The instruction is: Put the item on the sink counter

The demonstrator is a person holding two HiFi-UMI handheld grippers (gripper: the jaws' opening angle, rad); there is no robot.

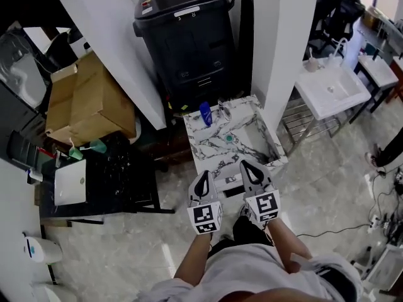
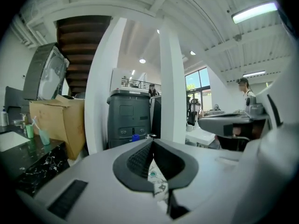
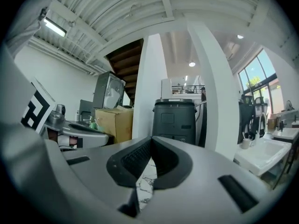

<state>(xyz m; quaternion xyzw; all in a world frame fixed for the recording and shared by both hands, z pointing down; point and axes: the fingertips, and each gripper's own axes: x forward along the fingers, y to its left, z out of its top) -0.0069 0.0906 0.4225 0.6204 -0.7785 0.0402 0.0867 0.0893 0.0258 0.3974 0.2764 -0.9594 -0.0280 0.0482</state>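
The white marble sink counter [image 1: 208, 148] stands just ahead of me, with a basin and a teal drain [image 1: 228, 138] in it. A small blue bottle [image 1: 206, 113] stands upright at its back edge, beside a clear item [image 1: 225, 110]; the bottle [image 2: 135, 137] also shows in the left gripper view. My left gripper [image 1: 203, 177] and right gripper [image 1: 245, 167] hang side by side over the counter's near edge. Both are shut with nothing between their jaws. The shut tips of the left gripper [image 2: 152, 146] and the right gripper [image 3: 150, 146] point about level toward the bin.
A black wheeled bin [image 1: 186, 36] stands behind the counter between white pillars [image 1: 277, 43]. To the left are a cardboard box [image 1: 88, 102] and a dark counter [image 1: 119, 175] with a white basin [image 1: 69, 184] and green cups [image 1: 75, 153]. On the right stands a white sink [image 1: 330, 90].
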